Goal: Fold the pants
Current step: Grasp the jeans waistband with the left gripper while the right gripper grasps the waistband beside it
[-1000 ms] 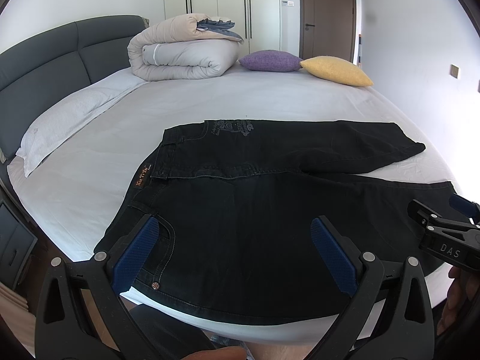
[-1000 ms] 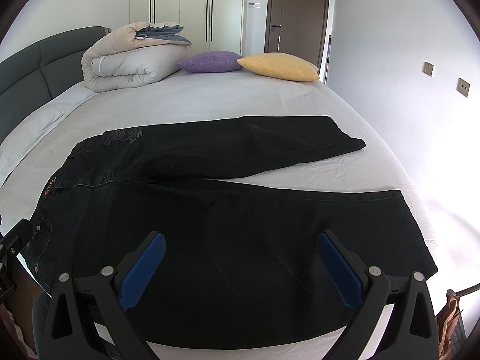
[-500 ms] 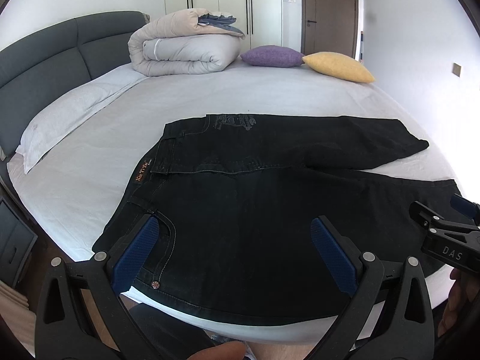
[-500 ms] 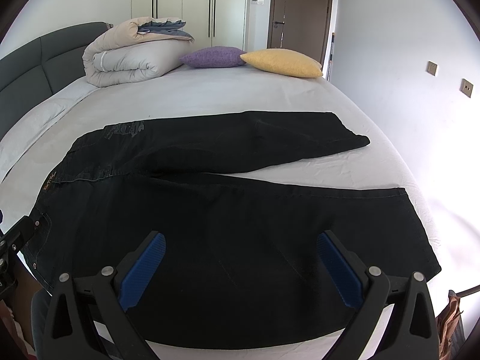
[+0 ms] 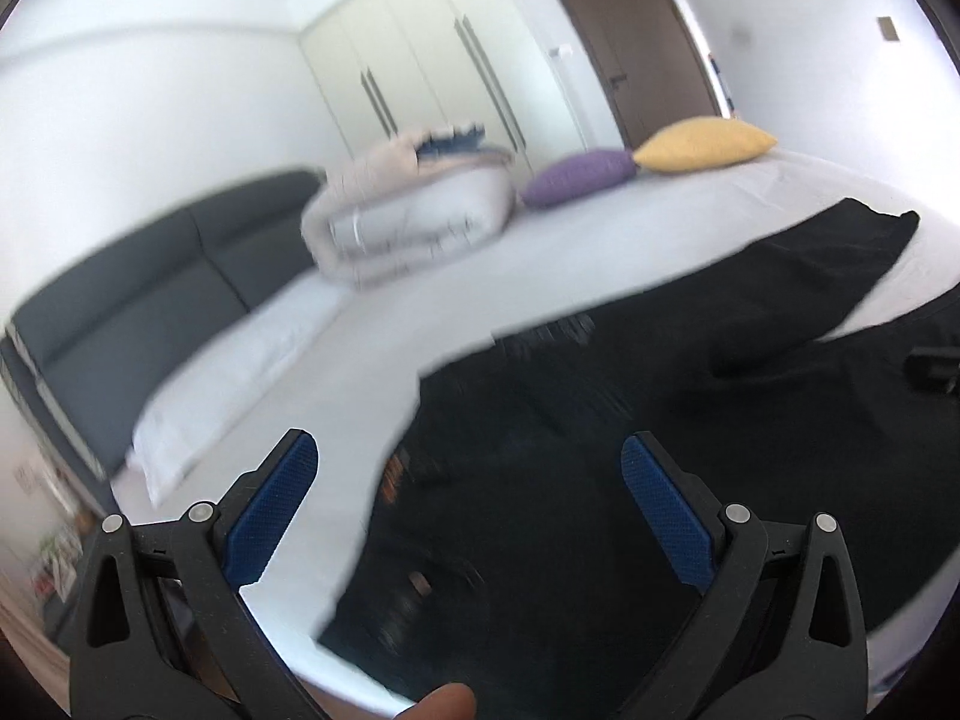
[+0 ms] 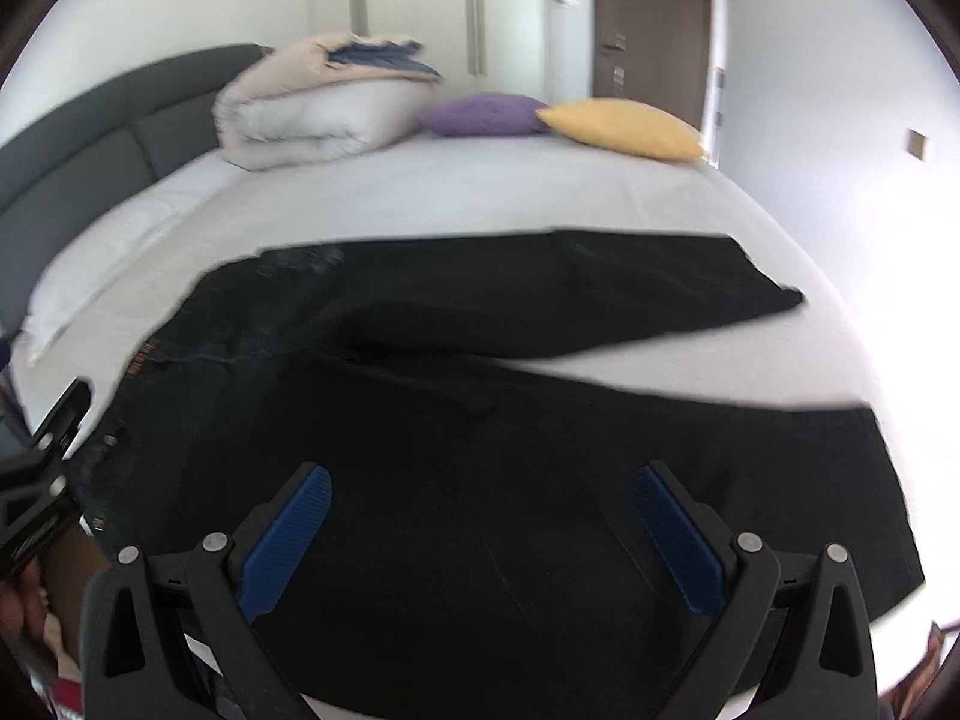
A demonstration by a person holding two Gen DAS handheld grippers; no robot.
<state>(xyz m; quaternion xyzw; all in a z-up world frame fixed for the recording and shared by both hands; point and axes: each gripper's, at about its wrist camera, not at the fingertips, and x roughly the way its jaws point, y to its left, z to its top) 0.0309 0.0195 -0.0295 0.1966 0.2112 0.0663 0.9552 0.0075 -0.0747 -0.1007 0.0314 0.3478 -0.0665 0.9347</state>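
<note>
Black jeans lie spread flat on the white bed, waistband to the left, two legs running right; the far leg angles away. They also show, blurred, in the left wrist view. My left gripper is open and empty, above the waistband's left edge and the sheet beside it. My right gripper is open and empty, above the near leg. The left gripper's body shows at the left edge of the right wrist view.
A rolled beige duvet, a purple pillow and a yellow pillow lie at the far side of the bed. A grey headboard and white pillow are on the left. Wardrobe and door stand behind.
My left gripper has swung left and tilted, now over the waistband edge, its view blurred by motion. My right gripper has moved slightly forward over the near leg. Both stay open.
</note>
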